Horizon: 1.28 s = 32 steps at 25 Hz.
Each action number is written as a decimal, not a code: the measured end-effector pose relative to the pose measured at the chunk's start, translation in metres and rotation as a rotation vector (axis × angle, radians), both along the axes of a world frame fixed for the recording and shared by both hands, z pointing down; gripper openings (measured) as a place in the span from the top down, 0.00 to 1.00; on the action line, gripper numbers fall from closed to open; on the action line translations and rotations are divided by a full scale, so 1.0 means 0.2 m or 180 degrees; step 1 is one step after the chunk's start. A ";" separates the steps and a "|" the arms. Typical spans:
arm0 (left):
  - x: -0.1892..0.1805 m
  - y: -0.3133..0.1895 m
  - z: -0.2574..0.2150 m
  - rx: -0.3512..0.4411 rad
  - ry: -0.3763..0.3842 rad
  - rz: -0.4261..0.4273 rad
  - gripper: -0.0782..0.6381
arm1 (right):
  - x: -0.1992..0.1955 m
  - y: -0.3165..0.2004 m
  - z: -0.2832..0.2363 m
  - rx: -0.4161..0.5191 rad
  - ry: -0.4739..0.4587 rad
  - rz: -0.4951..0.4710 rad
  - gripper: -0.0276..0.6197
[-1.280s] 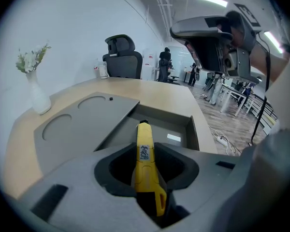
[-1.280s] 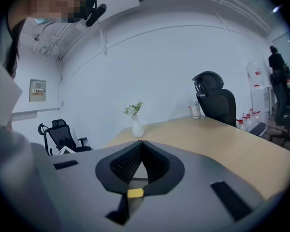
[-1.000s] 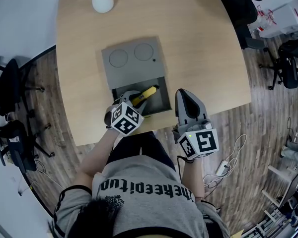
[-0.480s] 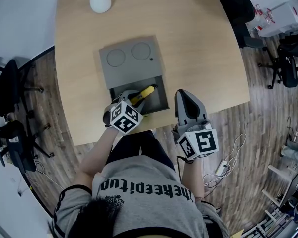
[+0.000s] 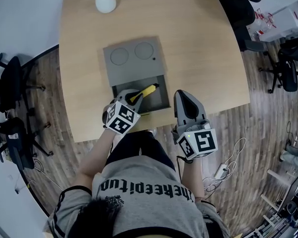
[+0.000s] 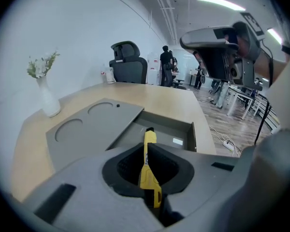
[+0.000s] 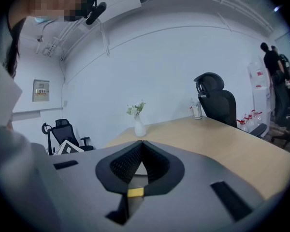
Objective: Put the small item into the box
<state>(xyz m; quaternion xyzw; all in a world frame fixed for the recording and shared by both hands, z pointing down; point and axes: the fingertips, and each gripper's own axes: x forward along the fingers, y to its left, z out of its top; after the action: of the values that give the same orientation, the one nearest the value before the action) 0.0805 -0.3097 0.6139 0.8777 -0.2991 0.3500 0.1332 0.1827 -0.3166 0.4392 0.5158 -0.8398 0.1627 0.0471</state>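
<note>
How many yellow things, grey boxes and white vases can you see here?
yellow item: 1
grey box: 1
white vase: 1
Total: 3

Open compartment [image 5: 157, 102] of the box [image 5: 134, 58] blocked on its left by the left gripper [image 5: 134, 96], with jaws closing on the yellow item [image 5: 149, 90]; free on its right. Right gripper [image 5: 182, 94] just beside the box's near right corner. Bare table [image 5: 203, 48] either side; vase [image 5: 105, 3] well apart.
</note>
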 end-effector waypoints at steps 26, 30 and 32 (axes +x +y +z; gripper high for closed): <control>-0.08 0.16 -0.69 0.0859 0.0930 -0.0506 0.87 | -0.13 0.21 -0.13 0.0261 0.0043 -0.0325 0.95; -0.11 0.19 -0.78 0.0993 0.1032 -0.0569 0.87 | -0.15 0.24 -0.16 0.0302 0.0058 -0.0357 0.95; -0.12 0.21 -0.82 0.1054 0.1095 -0.0613 0.87 | -0.15 0.25 -0.18 0.0327 0.0061 -0.0374 0.95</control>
<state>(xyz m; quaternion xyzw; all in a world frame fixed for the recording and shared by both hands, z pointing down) 0.0557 -0.2684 0.4498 0.9016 -0.4074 0.1275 0.0694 0.1519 -0.2674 0.4039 0.4689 -0.8753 0.1114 0.0381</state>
